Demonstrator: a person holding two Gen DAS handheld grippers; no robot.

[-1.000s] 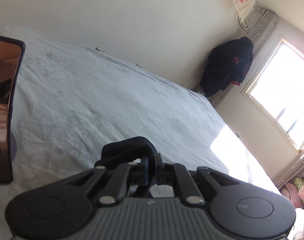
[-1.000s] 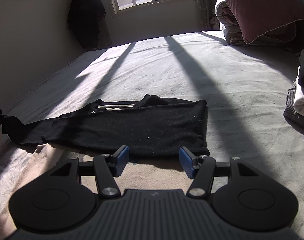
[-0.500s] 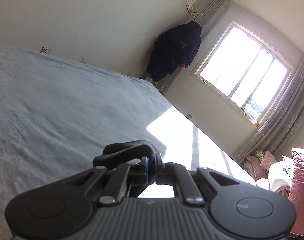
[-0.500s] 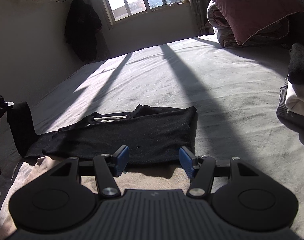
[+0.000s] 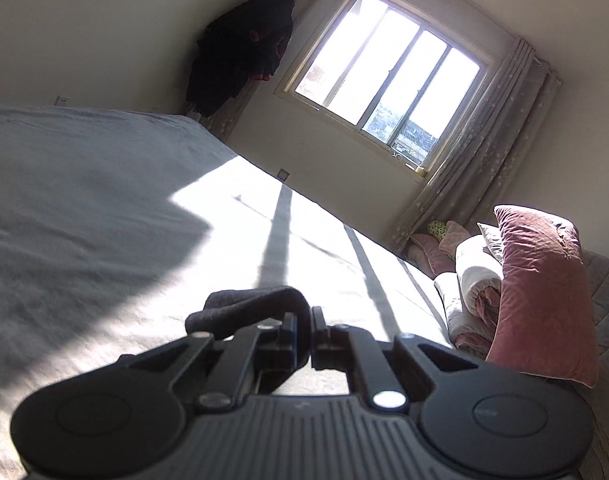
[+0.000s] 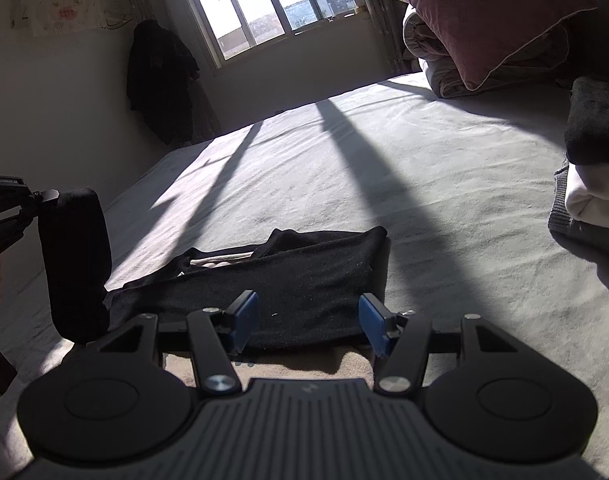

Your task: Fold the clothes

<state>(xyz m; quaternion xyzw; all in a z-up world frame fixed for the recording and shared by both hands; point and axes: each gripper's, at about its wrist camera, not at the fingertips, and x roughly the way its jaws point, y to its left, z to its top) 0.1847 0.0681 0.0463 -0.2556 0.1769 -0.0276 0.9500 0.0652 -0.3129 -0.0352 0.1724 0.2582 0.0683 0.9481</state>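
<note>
Left gripper (image 5: pixel 303 334), clamped on the black garment's (image 6: pixel 304 280) end, is lifting it; right gripper (image 6: pixel 308 322), jaws apart, is hovering beside it, probably best pinning the fold.

I see hard sunlight from the window (image 5: pixel 388 80) blowing out a patch of the bed (image 5: pixel 84 216), with long bar shadows; fisheye bending curves the edges, and corners go dark.

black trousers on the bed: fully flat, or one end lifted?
One end lifted. The left gripper is shut on the leg end of the trousers, which hangs up off the bed; the rest lies flat.
</note>
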